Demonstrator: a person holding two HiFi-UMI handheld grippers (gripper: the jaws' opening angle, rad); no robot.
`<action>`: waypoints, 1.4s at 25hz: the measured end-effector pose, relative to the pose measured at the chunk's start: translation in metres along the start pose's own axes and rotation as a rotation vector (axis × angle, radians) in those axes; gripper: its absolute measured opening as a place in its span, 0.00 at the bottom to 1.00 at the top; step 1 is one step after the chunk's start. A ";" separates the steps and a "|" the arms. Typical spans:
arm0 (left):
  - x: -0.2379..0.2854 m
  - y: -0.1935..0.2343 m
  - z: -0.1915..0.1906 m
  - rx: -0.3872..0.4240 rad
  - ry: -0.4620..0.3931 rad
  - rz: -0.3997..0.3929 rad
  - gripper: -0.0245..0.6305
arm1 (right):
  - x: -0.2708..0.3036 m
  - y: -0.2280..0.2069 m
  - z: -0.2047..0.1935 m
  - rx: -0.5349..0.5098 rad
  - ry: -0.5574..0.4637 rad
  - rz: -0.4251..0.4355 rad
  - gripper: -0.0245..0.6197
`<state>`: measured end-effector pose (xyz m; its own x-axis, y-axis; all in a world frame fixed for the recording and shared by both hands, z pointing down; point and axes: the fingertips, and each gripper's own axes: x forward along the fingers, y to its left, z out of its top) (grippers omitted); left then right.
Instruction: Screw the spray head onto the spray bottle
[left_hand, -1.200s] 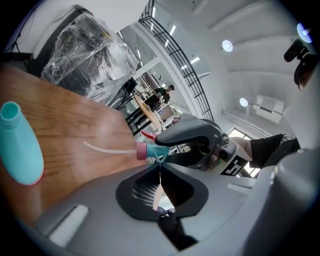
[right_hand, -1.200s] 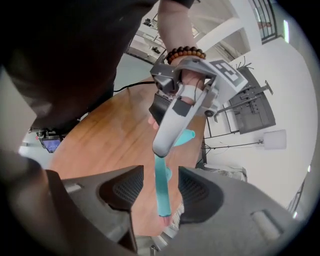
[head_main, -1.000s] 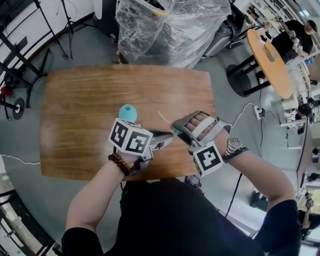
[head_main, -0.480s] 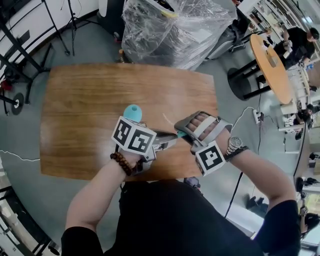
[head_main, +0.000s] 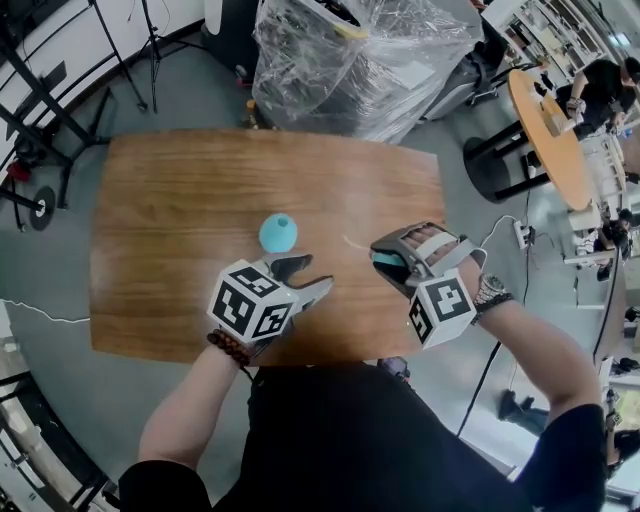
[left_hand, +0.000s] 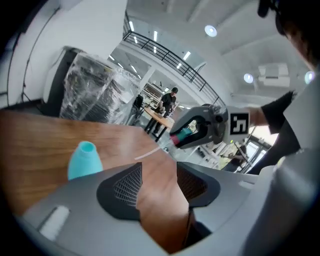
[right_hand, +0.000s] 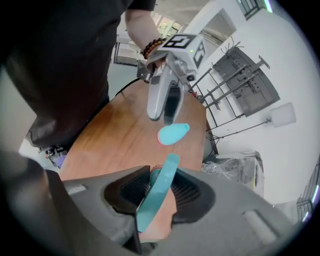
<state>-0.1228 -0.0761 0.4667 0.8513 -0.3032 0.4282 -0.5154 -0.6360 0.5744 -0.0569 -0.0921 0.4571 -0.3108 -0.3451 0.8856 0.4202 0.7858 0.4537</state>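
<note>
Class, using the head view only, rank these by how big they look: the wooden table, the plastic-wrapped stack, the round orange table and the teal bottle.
1. wooden table
2. plastic-wrapped stack, partly cut off at the top edge
3. round orange table, farther away, so its true size is unsure
4. teal bottle

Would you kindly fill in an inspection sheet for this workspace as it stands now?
Surface: wooden table, level, no spills seen.
Job's things: teal spray bottle stands upright, neck uncapped; spray head is off it, with its thin white tube sticking out.
Clutter: nothing seen.
Grippers: left gripper jaws have just been opening, nothing between them, near the bottle but apart; right gripper jaws have just been closing and clamp the spray head.
Cables: white cable on the floor at left; another runs to a power strip.
Surroundings: film-wrapped load behind the table; round table with people at right.
</note>
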 end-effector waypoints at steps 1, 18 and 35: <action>-0.006 0.011 -0.003 0.040 0.000 0.059 0.40 | -0.002 -0.002 -0.001 0.030 -0.002 0.003 0.22; 0.006 0.143 -0.031 0.318 -0.012 0.520 0.73 | -0.041 -0.034 0.009 0.436 -0.090 0.011 0.22; 0.038 0.171 -0.058 0.423 0.120 0.525 0.68 | -0.080 -0.051 0.022 0.558 -0.156 -0.022 0.22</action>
<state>-0.1841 -0.1553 0.6220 0.4697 -0.5818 0.6640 -0.7535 -0.6561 -0.0419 -0.0721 -0.0934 0.3607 -0.4539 -0.3183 0.8323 -0.0880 0.9455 0.3136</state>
